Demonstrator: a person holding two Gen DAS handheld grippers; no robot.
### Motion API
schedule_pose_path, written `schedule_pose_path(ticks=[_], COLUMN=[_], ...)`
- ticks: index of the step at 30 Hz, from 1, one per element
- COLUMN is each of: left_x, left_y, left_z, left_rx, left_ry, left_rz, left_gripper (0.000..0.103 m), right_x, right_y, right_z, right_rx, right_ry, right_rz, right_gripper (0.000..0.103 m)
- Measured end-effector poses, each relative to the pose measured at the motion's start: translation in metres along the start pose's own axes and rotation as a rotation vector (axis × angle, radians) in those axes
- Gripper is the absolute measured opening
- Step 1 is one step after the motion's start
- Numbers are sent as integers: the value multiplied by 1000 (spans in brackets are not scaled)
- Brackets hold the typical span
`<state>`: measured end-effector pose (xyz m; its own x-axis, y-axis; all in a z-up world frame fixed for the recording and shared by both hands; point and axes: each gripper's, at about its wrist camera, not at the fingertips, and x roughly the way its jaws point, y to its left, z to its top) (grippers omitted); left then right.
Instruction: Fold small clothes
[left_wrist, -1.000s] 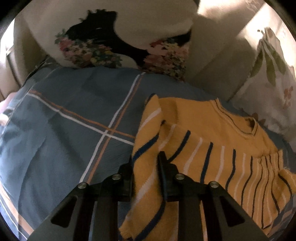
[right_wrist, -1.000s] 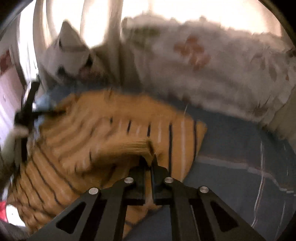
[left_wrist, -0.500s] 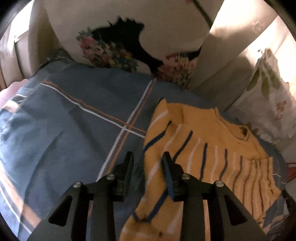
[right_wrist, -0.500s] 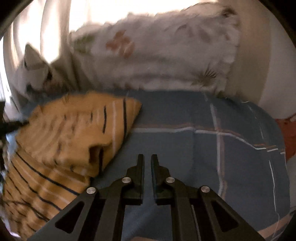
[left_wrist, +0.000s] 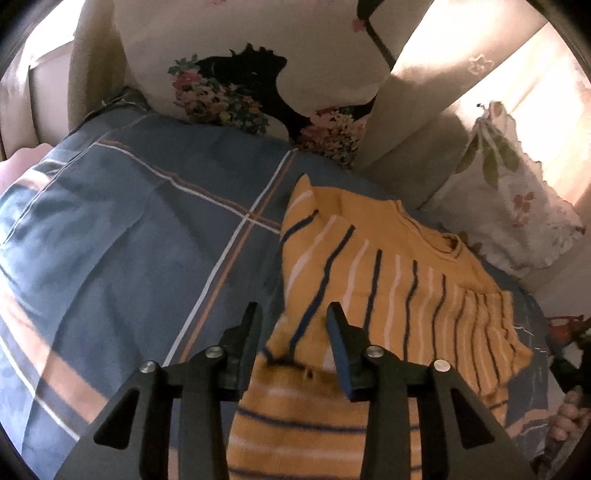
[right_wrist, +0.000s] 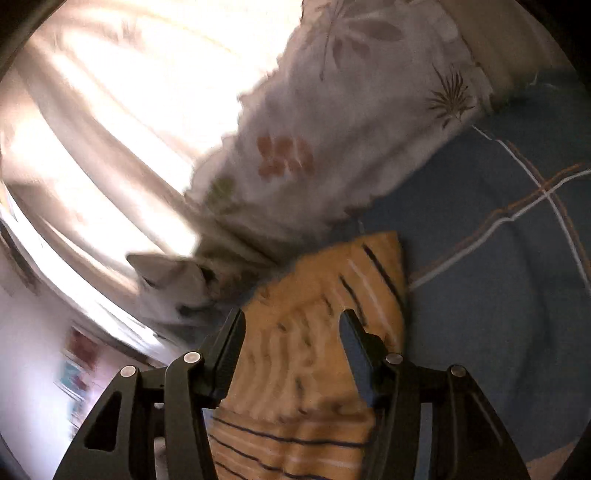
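The yellow striped sweater (left_wrist: 399, 280) lies partly folded on the blue checked bedsheet (left_wrist: 129, 240), its neckline toward one o'clock in the left wrist view and its striped hem end running under the camera at six o'clock. The left gripper (left_wrist: 293, 332) hangs over the near fold with its jaws opening; sweater fabric shows between them, but the pads look clear of it, so nothing seems held. The right gripper (right_wrist: 291, 336), in its own blurred view, is also opening, wide now, with the knit below the gap and no grip on it.

The likely trouble is snagging: loose knit could catch on a fingertip as either gripper pulls away and drag the fold open. The sleeve laid across the body at three o'clock looks loosely placed and could slide off if the fabric is tugged.

Room is uneven. From seven to eleven o'clock in the left view the bedsheet lies free of things, the safest way out. The floral pillow (left_wrist: 258, 74) stands at twelve o'clock, and a pale leaf-print pillow (left_wrist: 509, 206) crowds the sweater's far edge at two o'clock, close beside it, leaving little margin there. A person's fingers (left_wrist: 569, 417) show at four o'clock.
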<state>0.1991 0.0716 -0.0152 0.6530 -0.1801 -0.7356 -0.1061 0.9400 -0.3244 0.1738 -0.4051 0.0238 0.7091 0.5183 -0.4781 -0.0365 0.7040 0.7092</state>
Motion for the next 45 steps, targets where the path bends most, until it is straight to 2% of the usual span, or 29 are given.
schedule_pose_path(ticks=[4,10,11,16,17,18,20,23,28,31,35,40,45], left_x=[-21,-36,-38,-55,-59,-63,-71,-83,-101,-112,-122,-128,-121], left_y=[8,29,32,38,38,38,41,46,57,60,61,64,70], left_z=[-16,-54,-61,-99,-106,-114,-127,-145,-171,-185,-200,-217,-236], left_rx=[15,31,25,18,16,11,-3,-27,-76,-83,-85,-102,-130], left_ry=[2,52,62,79,75,69,58,36,5,-7,-25,-32,14], left_rz=[-5,9,2,-48,-60,-74,-96,-134,-204,-230,-258,-301,-341], left_gripper=[45,46,46,46,46,48,49,49,50,50,51,56,58], right_x=[-13,-60,-69,-117,-124,-129,-139,-136,-102,-90,-84,-74,-58], right_y=[14,16,17,21,21,21,21,19,17,12,16,24,27], right_z=[-22,-58,-64,-109,-122,-130,-150,-183,-223,-234,-247,-263,-282], right_rx=[-128,-316,-345,-583,-627,-637,-618,-507,-353,-245,-194,-179,-162], right_ry=[68,96,99,80,83,91,108,172,257,267,266,306,382], right_rz=[-42,-238,-286,-672,-726,-731,-667,-420,-127,12,99,135,184], right_gripper=[58,58,58,58,58,58,58,58,58,58,58,58,60])
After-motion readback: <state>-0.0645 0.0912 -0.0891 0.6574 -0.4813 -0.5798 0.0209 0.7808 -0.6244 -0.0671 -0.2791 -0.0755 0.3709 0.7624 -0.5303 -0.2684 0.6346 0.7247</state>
